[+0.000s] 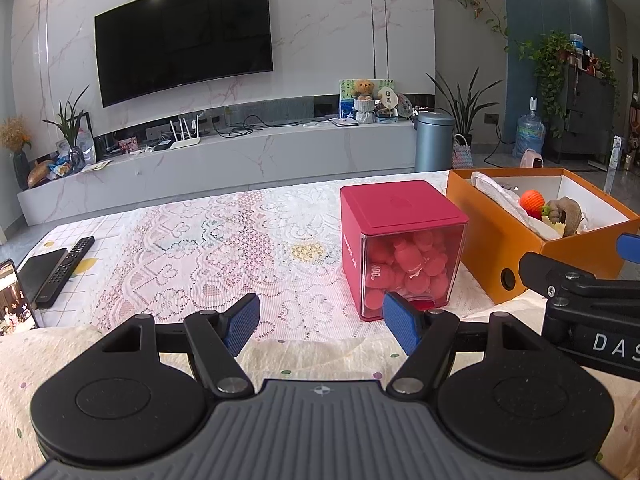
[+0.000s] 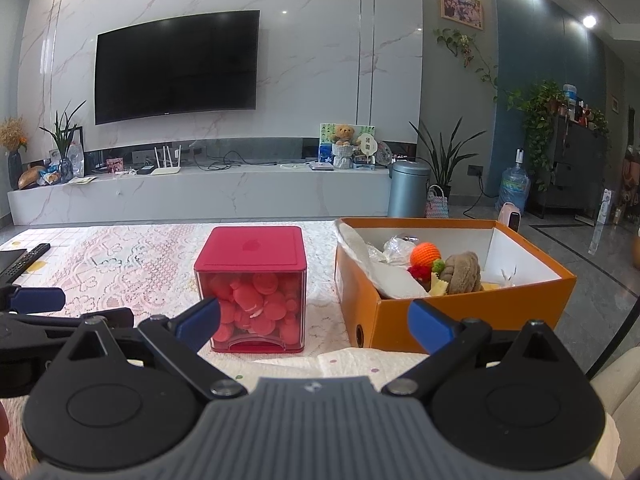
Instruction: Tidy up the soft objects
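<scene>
An orange cardboard box [image 2: 472, 316] stands on the lace-covered table at the right. It holds an orange crocheted ball [image 2: 425, 256], a brown plush toy [image 2: 463, 274], a small green and red knit piece [image 2: 424, 270] and a white cloth [image 2: 380, 268]. The box also shows in the left wrist view [image 1: 516, 256], with the orange ball [image 1: 532, 201] and the plush [image 1: 567, 214]. My left gripper [image 1: 322, 326] is open and empty, low over the near table edge. My right gripper [image 2: 316, 318] is open and empty, just short of the box.
A red cube container [image 2: 253, 292] with a clear front full of red pieces stands left of the box, also seen in the left wrist view [image 1: 400, 248]. A TV remote [image 1: 66, 266] and a phone [image 1: 16, 300] lie far left.
</scene>
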A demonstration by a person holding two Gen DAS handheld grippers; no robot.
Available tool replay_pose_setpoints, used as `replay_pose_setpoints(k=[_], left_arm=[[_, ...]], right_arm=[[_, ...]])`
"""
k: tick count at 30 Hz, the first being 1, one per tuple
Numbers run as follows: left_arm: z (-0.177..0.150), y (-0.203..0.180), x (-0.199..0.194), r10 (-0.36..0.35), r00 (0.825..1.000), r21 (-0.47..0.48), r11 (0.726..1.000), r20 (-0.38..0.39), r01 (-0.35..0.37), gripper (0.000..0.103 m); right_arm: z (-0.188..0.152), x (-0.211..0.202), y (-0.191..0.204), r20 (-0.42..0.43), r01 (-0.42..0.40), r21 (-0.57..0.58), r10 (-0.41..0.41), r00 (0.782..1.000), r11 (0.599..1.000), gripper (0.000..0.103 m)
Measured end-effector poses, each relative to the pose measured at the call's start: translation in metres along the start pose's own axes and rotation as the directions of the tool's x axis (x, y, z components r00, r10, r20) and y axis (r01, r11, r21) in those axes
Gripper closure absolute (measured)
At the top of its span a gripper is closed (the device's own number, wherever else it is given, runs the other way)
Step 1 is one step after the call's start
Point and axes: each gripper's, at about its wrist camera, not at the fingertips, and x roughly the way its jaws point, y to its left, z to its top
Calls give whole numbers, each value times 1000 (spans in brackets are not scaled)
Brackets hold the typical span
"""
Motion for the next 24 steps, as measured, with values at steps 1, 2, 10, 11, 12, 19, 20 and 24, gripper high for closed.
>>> replay_pose_setpoints(k=[1, 2, 10, 11, 12, 19, 20, 24], left_arm=[[0, 0, 0, 0, 1000, 0, 1000, 0, 0, 20], [0, 0, 0, -1, 1000, -1, 1000, 0, 1, 20], [0, 0, 0, -1, 1000, -1, 1000, 0, 1, 20], [0, 0, 0, 0, 1000, -1, 1000, 0, 0, 20], [0, 0, 0, 0, 1000, -1, 1000, 0, 0, 20], [0, 1, 0, -2, 1000, -2, 1000, 0, 2, 20], [0, 1, 0, -1, 1000, -2, 1000, 1, 1, 20], [0, 1, 0, -1, 1000, 0, 1000, 0, 1, 19]], right_arm=[[0, 0, 0, -1, 0, -1, 0, 1000, 1000, 5], [0, 0, 1, -2, 0, -1, 0, 1000, 1000, 5], [0, 2, 1, -7, -2, -5, 2, 1000, 1000, 5], [0, 2, 1, -7, -2, -4, 2, 1000, 1000, 5], [0, 2, 1, -7, -2, -5, 2, 1000, 1000, 5], [0, 2, 1, -7, -2, -5, 2, 1000, 1000, 5], [0, 2, 1, -8, -2, -5, 2, 1000, 1000, 5], [1, 2, 1, -8, -2, -5, 2, 1000, 1000, 5]])
